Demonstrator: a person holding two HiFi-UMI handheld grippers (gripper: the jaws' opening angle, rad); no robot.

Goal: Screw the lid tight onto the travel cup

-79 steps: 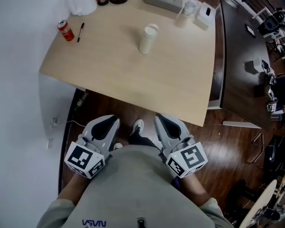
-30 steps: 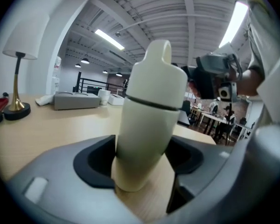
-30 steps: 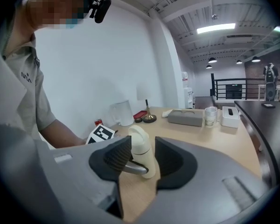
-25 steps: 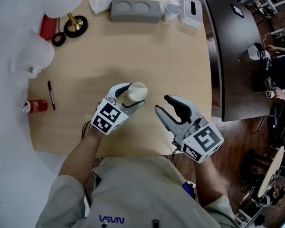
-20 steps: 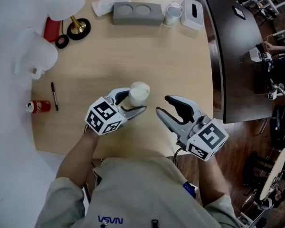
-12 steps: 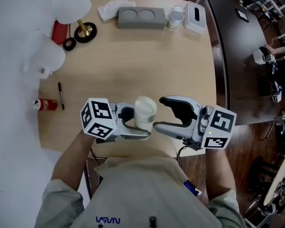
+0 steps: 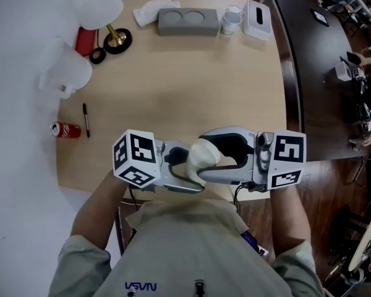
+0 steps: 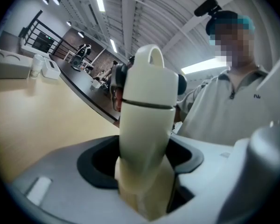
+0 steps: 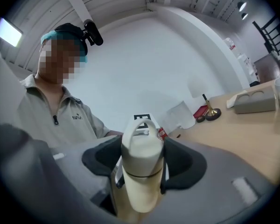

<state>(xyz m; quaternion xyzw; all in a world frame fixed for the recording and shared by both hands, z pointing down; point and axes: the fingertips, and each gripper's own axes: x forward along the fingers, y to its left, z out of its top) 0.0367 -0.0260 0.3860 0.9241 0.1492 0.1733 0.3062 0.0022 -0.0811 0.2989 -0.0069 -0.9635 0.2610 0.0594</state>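
The cream travel cup (image 7: 204, 155) is lifted off the wooden table (image 7: 191, 85), near its front edge, and tilted towards my right hand. My left gripper (image 7: 184, 166) is shut on the cup's body (image 8: 147, 139); in the left gripper view the body sits deep between the jaws. The lid (image 8: 149, 85), with its loop handle, points away from that gripper. My right gripper (image 7: 204, 159) faces the left one. Its wide-set jaws lie against both sides of the lid (image 9: 141, 148), with no gap showing. The cup's base is hidden.
A red can (image 7: 65, 130) and a pen (image 7: 86, 120) lie at the table's left. At the far edge stand a grey two-hollow holder (image 7: 187, 21), a white mug (image 7: 233, 21), a tissue box (image 7: 258, 11) and a brass stand (image 7: 117, 39). A dark desk (image 7: 315, 73) borders the right.
My left gripper has brought the cup towards the table's front edge and tipped it rightwards. My right gripper widened its jaws, swung in from the right and now has them round the lid.
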